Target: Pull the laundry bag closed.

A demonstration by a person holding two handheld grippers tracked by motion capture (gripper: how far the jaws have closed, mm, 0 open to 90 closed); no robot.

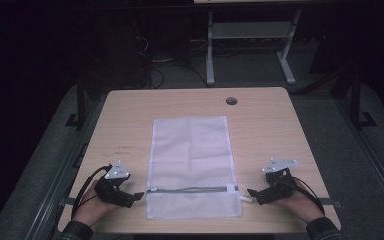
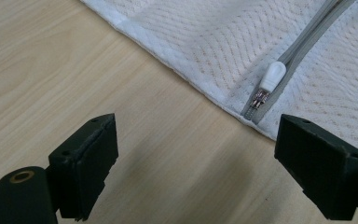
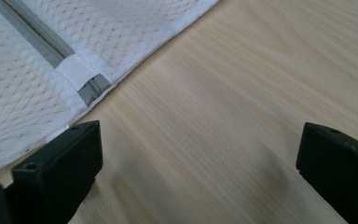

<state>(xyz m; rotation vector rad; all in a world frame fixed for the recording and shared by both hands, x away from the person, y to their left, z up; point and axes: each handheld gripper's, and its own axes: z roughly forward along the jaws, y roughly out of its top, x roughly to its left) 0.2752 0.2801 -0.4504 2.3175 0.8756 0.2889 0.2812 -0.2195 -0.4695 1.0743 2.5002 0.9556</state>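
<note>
The desk [image 2: 121, 140] was pale wood-grain laminate, smooth and matt. The bag [image 2: 205, 42] was white woven mesh cloth — finely dimpled, with a grey fabric zipper tape [image 2: 307, 37], a glossy white plastic pull [image 2: 272, 77] and small metal teeth. The fingers [image 2: 86, 163] looked matt black plastic

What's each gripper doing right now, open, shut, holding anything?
Left gripper: open, holding nothing, beside the mesh bag near its zipper pull.
Right gripper: open, holding nothing, at the bag's other edge.
</note>
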